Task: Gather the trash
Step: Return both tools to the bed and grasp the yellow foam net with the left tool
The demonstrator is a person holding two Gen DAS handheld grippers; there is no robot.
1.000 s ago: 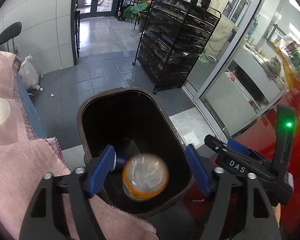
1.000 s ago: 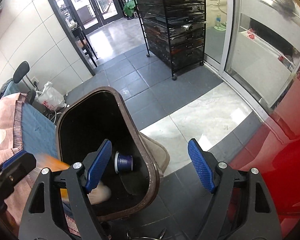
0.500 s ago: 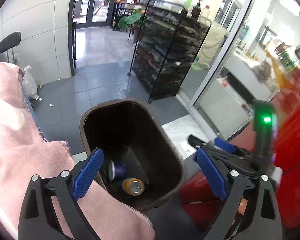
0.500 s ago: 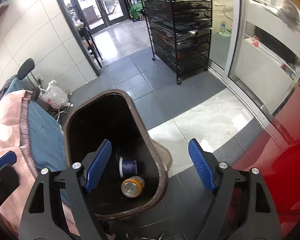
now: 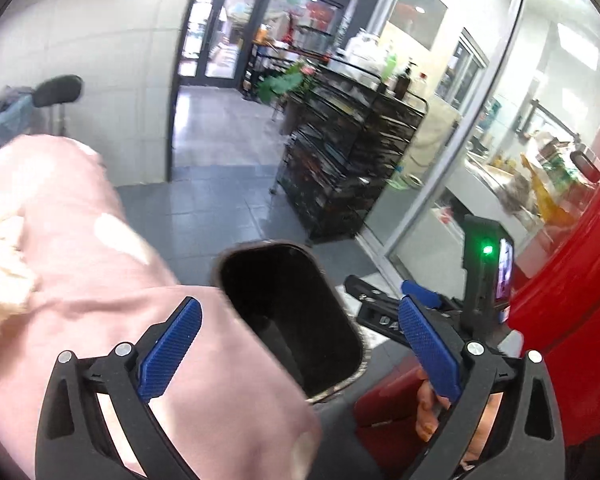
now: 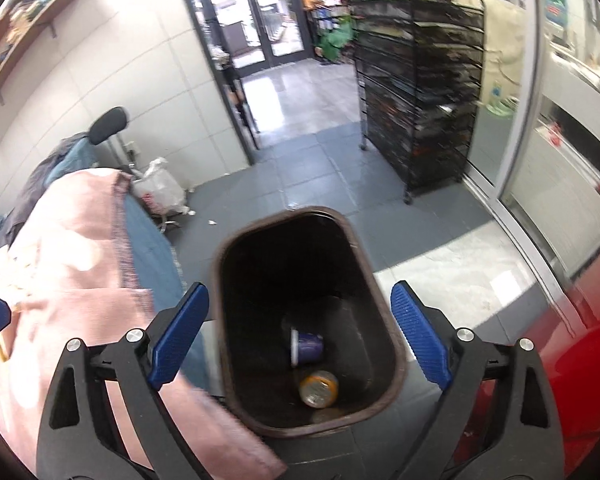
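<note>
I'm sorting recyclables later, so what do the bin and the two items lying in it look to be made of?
Trash bin: probably hard plastic, dark brown, with a smooth moulded rim and a dull sheen. Orange-labelled bottle: seemingly clear plastic; its pale see-through end faces up above a glossy orange label. Blue cup: a small purplish-blue tub lying on its side with a white rim, plastic or coated paper; too blurred to tell.

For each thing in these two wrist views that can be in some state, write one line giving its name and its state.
Trash bin: upright, no lid on it, nearly empty.
Orange-labelled bottle: lying on the bin's bottom.
Blue cup: on its side in the bin.
Left gripper: open, empty, jaws just widened.
Right gripper: open, empty, jaws just widened.
White plastic bag: on the floor.
</note>
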